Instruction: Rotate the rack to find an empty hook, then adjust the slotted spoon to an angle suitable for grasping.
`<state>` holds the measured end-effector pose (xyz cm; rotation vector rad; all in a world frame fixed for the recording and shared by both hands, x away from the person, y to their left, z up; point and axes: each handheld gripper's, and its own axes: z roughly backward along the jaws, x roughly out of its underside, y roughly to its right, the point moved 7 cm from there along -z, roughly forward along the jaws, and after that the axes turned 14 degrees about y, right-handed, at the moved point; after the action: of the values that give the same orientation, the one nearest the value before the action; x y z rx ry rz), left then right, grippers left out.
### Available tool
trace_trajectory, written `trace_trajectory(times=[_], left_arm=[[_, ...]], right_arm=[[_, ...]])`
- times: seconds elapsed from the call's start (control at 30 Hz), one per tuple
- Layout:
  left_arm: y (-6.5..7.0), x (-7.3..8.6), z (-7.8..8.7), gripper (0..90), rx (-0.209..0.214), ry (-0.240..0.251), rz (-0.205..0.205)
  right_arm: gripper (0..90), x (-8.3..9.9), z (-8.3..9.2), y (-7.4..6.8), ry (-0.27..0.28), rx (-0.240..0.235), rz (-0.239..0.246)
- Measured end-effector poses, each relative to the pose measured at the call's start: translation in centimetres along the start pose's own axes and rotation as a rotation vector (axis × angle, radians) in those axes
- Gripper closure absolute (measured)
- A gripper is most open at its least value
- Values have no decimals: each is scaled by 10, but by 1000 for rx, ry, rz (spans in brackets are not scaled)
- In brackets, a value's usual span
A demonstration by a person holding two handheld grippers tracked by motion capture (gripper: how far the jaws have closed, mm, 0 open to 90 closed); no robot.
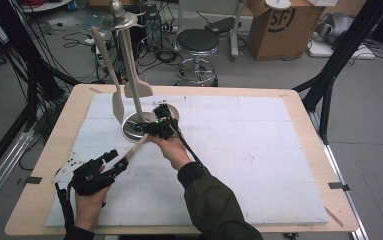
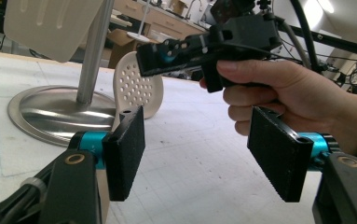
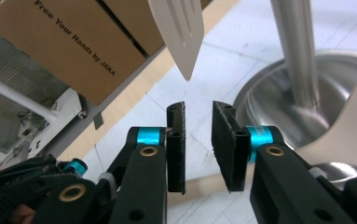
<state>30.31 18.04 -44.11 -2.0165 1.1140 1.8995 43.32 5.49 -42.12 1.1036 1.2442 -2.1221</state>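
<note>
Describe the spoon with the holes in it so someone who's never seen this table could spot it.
Find the steel stand on the white mat, with two pale utensils hanging from its top. A third, the spoon, lies at its foot, round head tilted up beside the base. It alone lies down and is dotted with small round holes.

Left gripper [image 1: 113,161] fingers apart, right gripper [image 3: 198,145] seemingly narrowed

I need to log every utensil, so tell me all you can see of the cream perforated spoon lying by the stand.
The cream perforated spoon, plastic by its look, has a rounded bowl dotted with small holes. It lies tilted on the white table mat; its bowl leans on the round steel stand base, its long handle slanting toward the left gripper. The right gripper sits over it.
</note>
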Motion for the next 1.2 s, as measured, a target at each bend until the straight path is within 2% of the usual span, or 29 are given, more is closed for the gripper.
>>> trace_trajectory(times=[0.2,0.37,0.47,0.7,0.8,0.9,1.0,1.2], left_arm=[[0,0,0,372,1,2,1],[1,1,-1,372,5,0,1],[0,0,-1,372,2,2,0],[0,0,-1,372,2,0,-2],[-2,0,-1,372,-1,1,2],[-3,0,0,372,-4,4,3],[-3,0,-1,372,-3,1,-1],[-3,0,-1,372,-3,1,3]], right_arm=[[900,5,-5,-1,-12,-7,3],[900,8,-9,1,-15,4,-6],[900,8,-12,4,0,2,-35],[900,8,-24,13,21,18,-53],[900,10,-28,17,7,38,-64],[900,14,-31,23,-13,57,-104],[900,15,-32,27,-24,72,-116],[900,19,-38,32,-51,103,-108]])
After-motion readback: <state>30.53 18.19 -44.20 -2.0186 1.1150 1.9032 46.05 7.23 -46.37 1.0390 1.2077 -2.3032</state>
